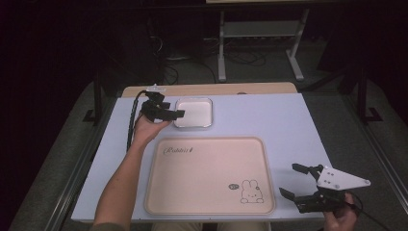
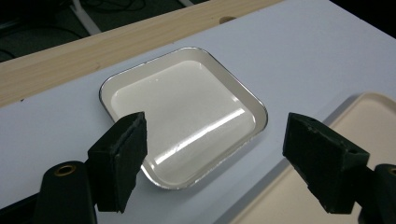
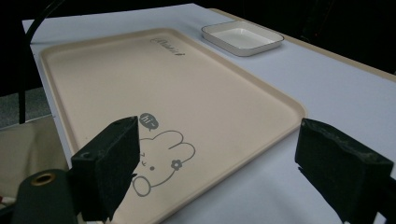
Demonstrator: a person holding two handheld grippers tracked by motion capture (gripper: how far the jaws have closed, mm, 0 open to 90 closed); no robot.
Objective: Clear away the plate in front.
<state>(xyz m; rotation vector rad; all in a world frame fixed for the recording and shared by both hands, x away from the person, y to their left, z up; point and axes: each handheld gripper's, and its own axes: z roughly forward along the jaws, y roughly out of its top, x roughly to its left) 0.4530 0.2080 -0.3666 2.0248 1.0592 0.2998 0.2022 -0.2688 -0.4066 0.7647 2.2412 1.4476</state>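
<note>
A small white square dish [image 1: 193,112] with a metal rim sits at the back of the table, and it is empty [image 2: 184,114]. My left gripper [image 1: 172,110] hovers at the dish's left edge, open, nothing between its jaws [image 2: 212,158]. A large beige tray [image 1: 210,173] with a rabbit drawing lies at the front middle, bare [image 3: 140,88]. My right gripper [image 1: 294,180] is open just off the tray's right front corner, jaws wide and holding nothing [image 3: 233,172]. The white dish [image 3: 242,37] shows far off in the right gripper view.
The pale blue tabletop [image 1: 269,115] has a wooden strip [image 1: 207,89] along its far edge. Beyond it are dark floor, cables and a metal stand [image 1: 260,33]. A black cable [image 1: 131,120] trails from the left gripper along the forearm.
</note>
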